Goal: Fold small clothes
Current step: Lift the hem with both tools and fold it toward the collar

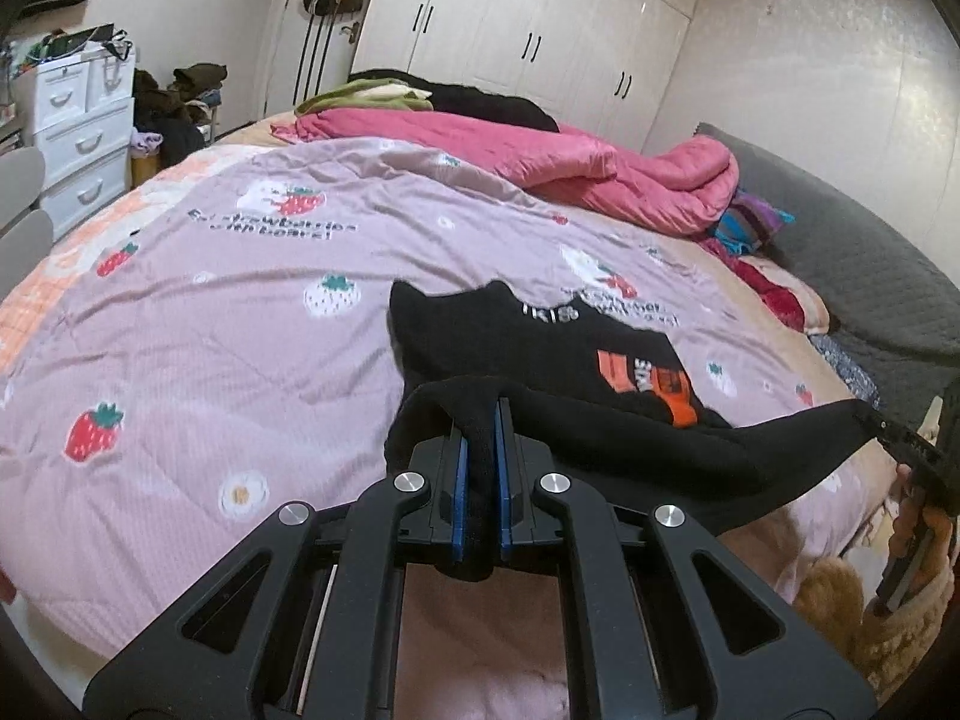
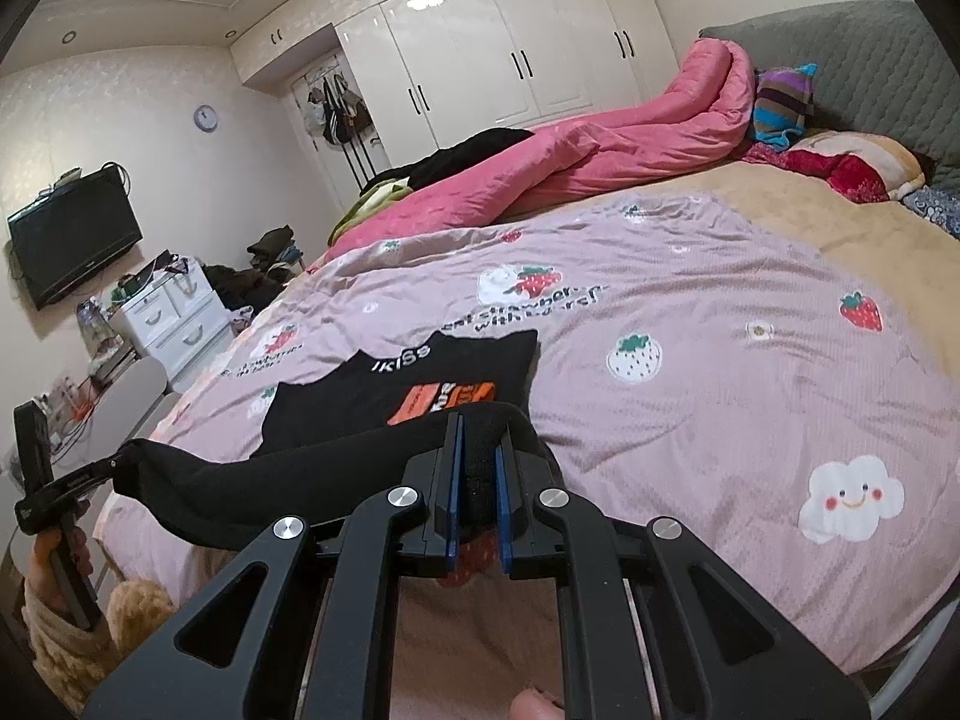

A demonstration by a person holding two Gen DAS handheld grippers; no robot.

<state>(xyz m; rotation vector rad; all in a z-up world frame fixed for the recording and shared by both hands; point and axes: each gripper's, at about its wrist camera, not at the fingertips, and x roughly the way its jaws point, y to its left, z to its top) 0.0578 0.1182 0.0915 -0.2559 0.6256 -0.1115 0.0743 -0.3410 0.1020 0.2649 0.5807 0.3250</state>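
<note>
left tool [image 1: 480, 414] | right tool [image 2: 480, 426] | both clamped on black garment [image 1: 540, 354] hem | far part apparently flat on bedspread [image 1: 240, 330]

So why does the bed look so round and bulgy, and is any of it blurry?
Left wrist view: the wide lens bends the bedspread into a dome, its printed lettering looks smeared, dark corners frame the picture. Right wrist view: same bulge, ceiling light glares off the glossy wardrobe, while the black shirt and right gripper look fairly sharp.
</note>
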